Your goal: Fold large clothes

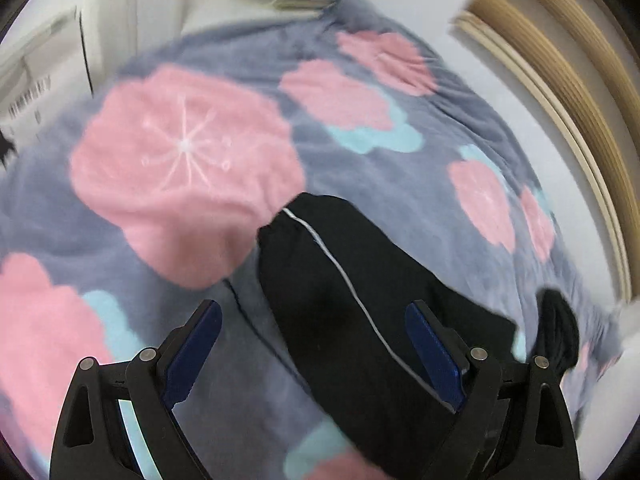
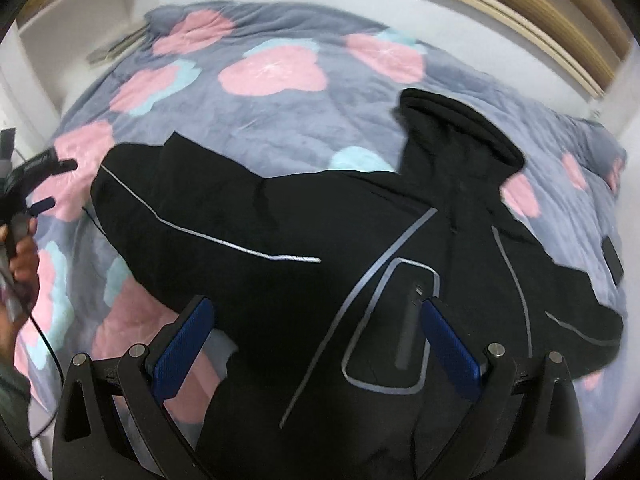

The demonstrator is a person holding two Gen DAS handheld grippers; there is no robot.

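Note:
A black jacket (image 2: pixel 304 216) with grey reflective stripes lies spread on a grey blanket with pink flowers (image 2: pixel 280 120). Its collar (image 2: pixel 460 128) points to the far side and one sleeve (image 2: pixel 168 184) stretches left. In the left wrist view that sleeve (image 1: pixel 332 272) runs under my left gripper (image 1: pixel 316 312), which is open above it with nothing between its blue pads. My right gripper (image 2: pixel 316 316) hovers open over the jacket's chest, near a stripe-outlined pocket (image 2: pixel 392 320). The left gripper (image 2: pixel 48 184) also shows at the far left of the right wrist view, held by a hand (image 2: pixel 24 256).
The blanket (image 1: pixel 180 152) covers a bed against a white wall with a wooden slatted headboard (image 1: pixel 560 60). White furniture (image 1: pixel 40 60) stands on the left side. A thin cable (image 2: pixel 48 344) trails from the hand-held gripper over the bed's edge.

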